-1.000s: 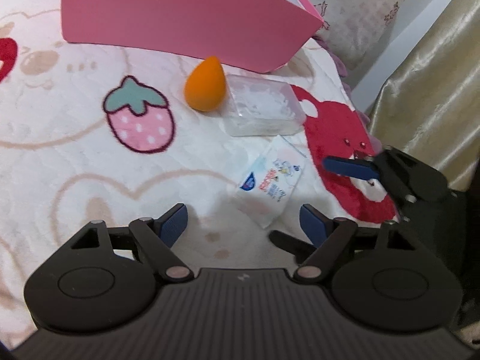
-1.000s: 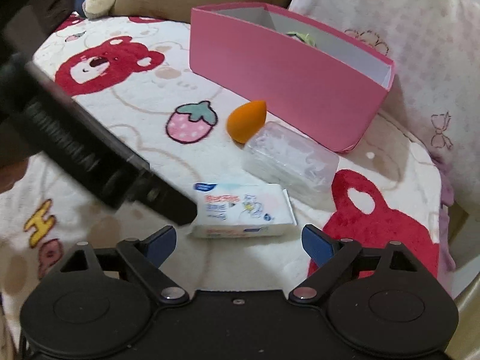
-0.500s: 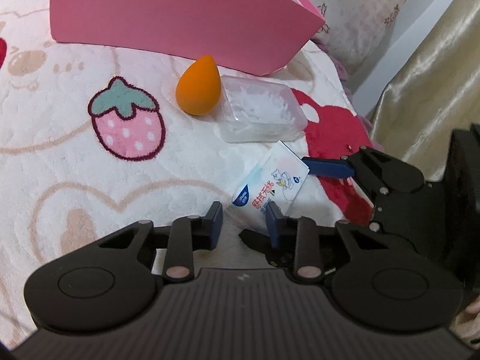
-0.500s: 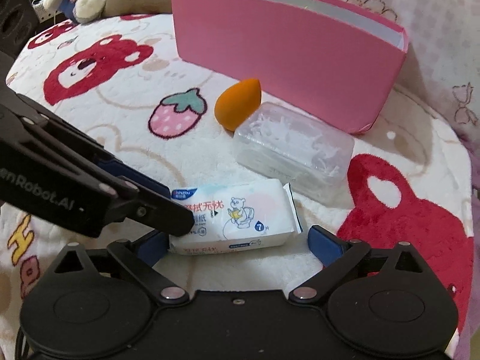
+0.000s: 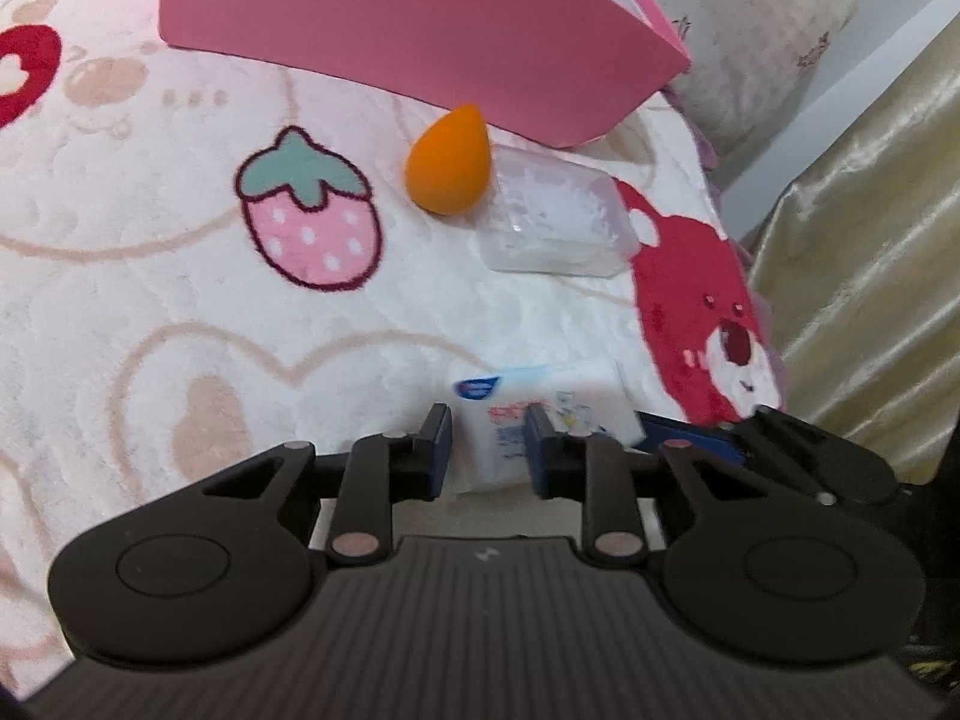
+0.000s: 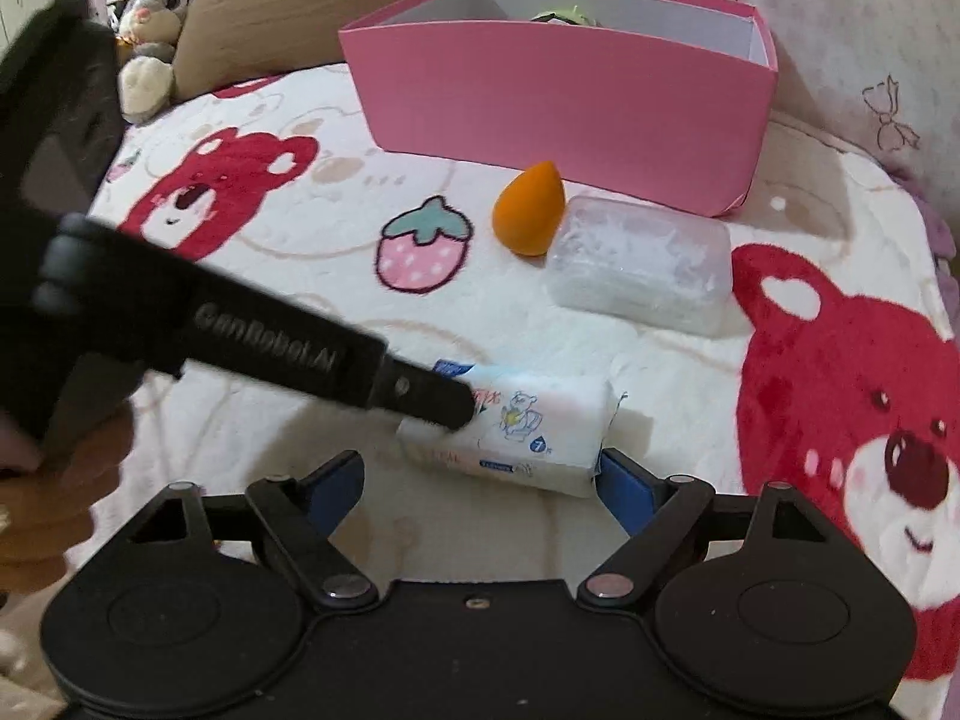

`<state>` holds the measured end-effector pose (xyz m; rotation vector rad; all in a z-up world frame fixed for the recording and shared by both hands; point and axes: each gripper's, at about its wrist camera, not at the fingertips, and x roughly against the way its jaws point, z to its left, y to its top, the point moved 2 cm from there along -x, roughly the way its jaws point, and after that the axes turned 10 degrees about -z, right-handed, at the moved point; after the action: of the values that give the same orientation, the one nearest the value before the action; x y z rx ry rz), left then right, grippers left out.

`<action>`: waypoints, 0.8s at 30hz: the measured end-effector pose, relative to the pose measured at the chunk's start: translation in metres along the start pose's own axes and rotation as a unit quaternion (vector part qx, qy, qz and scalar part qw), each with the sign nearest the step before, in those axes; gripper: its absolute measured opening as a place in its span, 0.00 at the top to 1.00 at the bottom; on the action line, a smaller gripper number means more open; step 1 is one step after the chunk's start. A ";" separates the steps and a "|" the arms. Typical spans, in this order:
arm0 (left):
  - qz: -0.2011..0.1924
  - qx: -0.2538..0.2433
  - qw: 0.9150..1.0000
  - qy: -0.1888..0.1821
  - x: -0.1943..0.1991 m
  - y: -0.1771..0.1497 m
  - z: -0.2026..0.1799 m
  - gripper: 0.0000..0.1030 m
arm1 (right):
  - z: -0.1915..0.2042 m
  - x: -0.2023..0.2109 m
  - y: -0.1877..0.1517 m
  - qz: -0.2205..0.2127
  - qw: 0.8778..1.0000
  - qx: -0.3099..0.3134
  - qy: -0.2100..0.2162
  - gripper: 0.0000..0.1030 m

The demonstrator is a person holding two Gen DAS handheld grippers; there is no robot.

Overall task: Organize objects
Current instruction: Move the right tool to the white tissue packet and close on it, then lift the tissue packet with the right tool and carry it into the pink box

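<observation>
A white tissue pack (image 5: pixel 540 402) with blue print lies on the bear-patterned blanket. My left gripper (image 5: pixel 487 444) is shut on its near end; in the right wrist view its black fingers (image 6: pixel 432 402) reach onto the pack (image 6: pixel 528 426) from the left. My right gripper (image 6: pixel 480 480) is open, its blue pads on either side of the pack. Beyond lie an orange teardrop sponge (image 6: pixel 528 216) and a clear plastic box (image 6: pixel 642 264) of white items. A pink open box (image 6: pixel 558 96) stands behind them; it also shows in the left wrist view (image 5: pixel 408 30).
Plush toys (image 6: pixel 156 42) and a brown cushion (image 6: pixel 312 6) sit at the back left. A patterned pillow (image 6: pixel 840 30) rises behind the pink box. A gold curtain (image 5: pixel 870 240) hangs past the blanket's right edge.
My left gripper went from open to shut on the tissue pack and drew it closer. My right gripper moved closer, its open pads now flanking the pack.
</observation>
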<state>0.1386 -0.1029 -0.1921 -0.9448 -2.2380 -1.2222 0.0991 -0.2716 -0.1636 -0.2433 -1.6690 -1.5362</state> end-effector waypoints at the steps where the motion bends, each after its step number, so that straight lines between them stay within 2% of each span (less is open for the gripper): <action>1: 0.002 -0.003 1.000 0.004 -0.002 0.000 0.001 0.69 | -0.004 -0.001 -0.001 0.001 1.000 -0.009 -0.001 0.15; 6: 0.006 0.006 1.000 -0.005 -0.004 -0.002 0.006 0.70 | -0.015 -0.011 -0.006 0.000 1.000 -0.026 0.002 0.15; 9: 0.013 0.014 1.000 -0.018 -0.006 -0.003 0.006 0.78 | -0.017 -0.014 -0.006 -0.012 0.999 -0.033 0.008 0.21; 11: 0.007 0.010 1.000 -0.020 -0.005 -0.005 0.002 0.78 | -0.016 -0.015 -0.007 -0.012 0.999 -0.042 -0.003 0.24; 13: -0.012 0.001 0.999 -0.032 -0.003 -0.008 -0.002 0.77 | -0.011 -0.013 -0.006 -0.003 0.998 -0.052 -0.032 0.25; 15: -0.008 -0.013 1.000 -0.018 -0.006 -0.011 -0.007 0.75 | -0.005 -0.013 -0.007 -0.006 0.997 -0.056 -0.046 0.25; 19: -0.005 -0.044 0.999 -0.017 -0.007 -0.011 -0.013 0.74 | -0.003 -0.015 -0.013 -0.014 0.998 -0.039 -0.050 0.20; 24: 0.005 -0.041 0.999 -0.026 -0.001 -0.007 -0.012 0.74 | -0.002 -0.008 -0.011 -0.024 0.997 -0.048 -0.050 0.22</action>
<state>0.1348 -0.1161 -0.1899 -1.0282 -2.2341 -1.3076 0.0979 -0.2732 -0.1773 -0.3382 -1.6902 -1.6661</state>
